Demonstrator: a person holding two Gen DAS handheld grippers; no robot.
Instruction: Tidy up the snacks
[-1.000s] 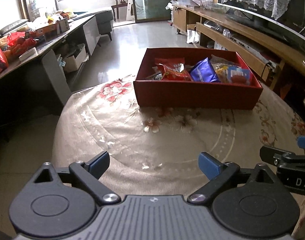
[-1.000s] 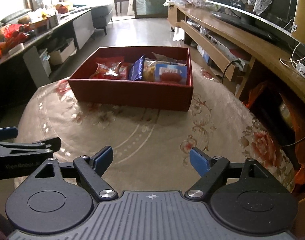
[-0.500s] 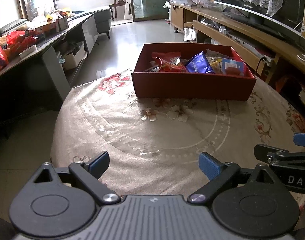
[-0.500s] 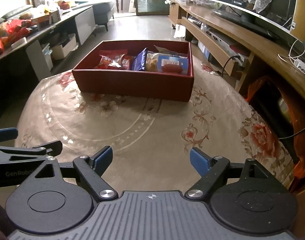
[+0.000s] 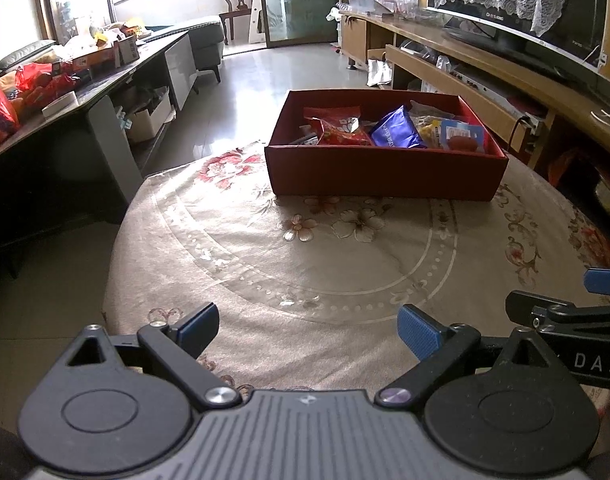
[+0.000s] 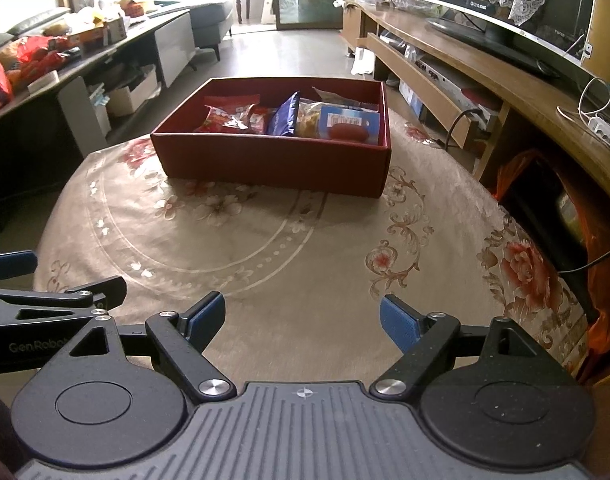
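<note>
A: What state is each tool in?

B: The left tool point(image 5: 308, 327) has its 2 blue-padded fingers spread wide with nothing between them. The right tool point(image 6: 303, 318) is the same, gaping and holding nothing. Both hover over the near edge of the surface point(image 5: 345, 264), well apart from the box.

A: Any writing?

B: From the left wrist view, the right tool's arm shows "DAS", cut off by the frame edge. From the right wrist view, the left tool's arm reads "GenRobo", the rest hidden behind the right tool's own body.

A: And the snacks?

B: They sit inside the red box point(image 6: 273, 160) at the far side of the round surface, which is covered in a beige floral cloth. There is a red packet point(image 6: 229, 118), a blue packet point(image 6: 285, 118) standing on edge, and a light blue packet point(image 6: 347, 124) showing a red oval shape. Their print is too small to read, and the box's front wall hides their lower parts.
</note>
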